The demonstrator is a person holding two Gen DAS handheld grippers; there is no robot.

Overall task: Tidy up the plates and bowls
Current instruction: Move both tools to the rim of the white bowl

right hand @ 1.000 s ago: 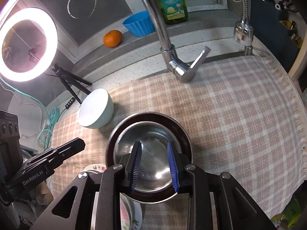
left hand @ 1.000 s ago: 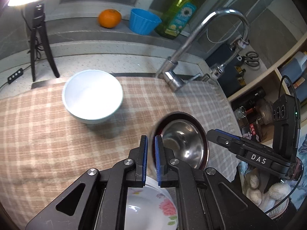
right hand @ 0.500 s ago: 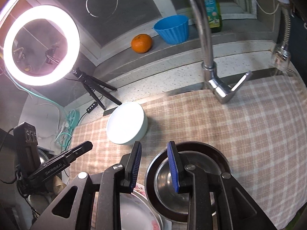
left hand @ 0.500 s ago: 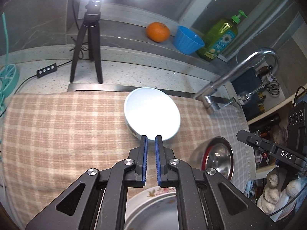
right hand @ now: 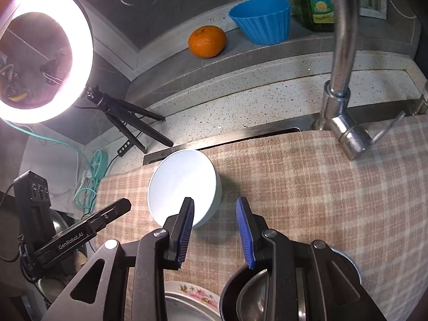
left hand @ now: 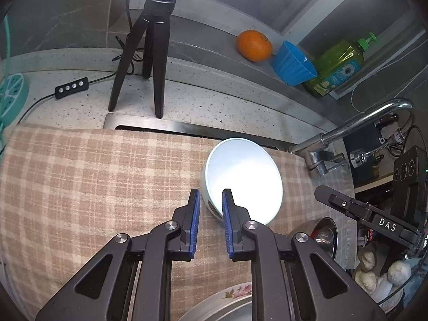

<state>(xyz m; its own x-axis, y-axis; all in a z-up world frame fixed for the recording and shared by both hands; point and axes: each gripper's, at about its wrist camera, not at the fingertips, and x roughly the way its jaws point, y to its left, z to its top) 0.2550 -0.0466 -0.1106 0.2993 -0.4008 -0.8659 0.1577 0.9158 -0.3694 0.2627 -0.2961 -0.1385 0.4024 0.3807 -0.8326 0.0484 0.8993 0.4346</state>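
Note:
A white bowl (left hand: 243,184) (right hand: 182,184) stands upright on the checked cloth (left hand: 93,187). My left gripper (left hand: 210,198) is at the bowl's near left rim, its jaws opening. The rim shows between the blue pads, which do not press on it. My right gripper (right hand: 214,206) is at the bowl's near right edge, its jaws also opening, and that edge lies in the gap untouched. A steel bowl (right hand: 256,294) (left hand: 325,234) and a floral plate (right hand: 192,294) (left hand: 235,294) lie close under the grippers at the cloth's near edge.
A chrome faucet (right hand: 342,53) rises behind the cloth at the right. A ring light on a black tripod (left hand: 149,53) stands at the back left. On the ledge are an orange (right hand: 207,41), a blue cup (right hand: 263,20) and a soap bottle (left hand: 339,67).
Both grippers have moved away from the steel bowl and over to the white bowl. The left jaws, shut before, now stand slightly apart. The right jaws have widened a little.

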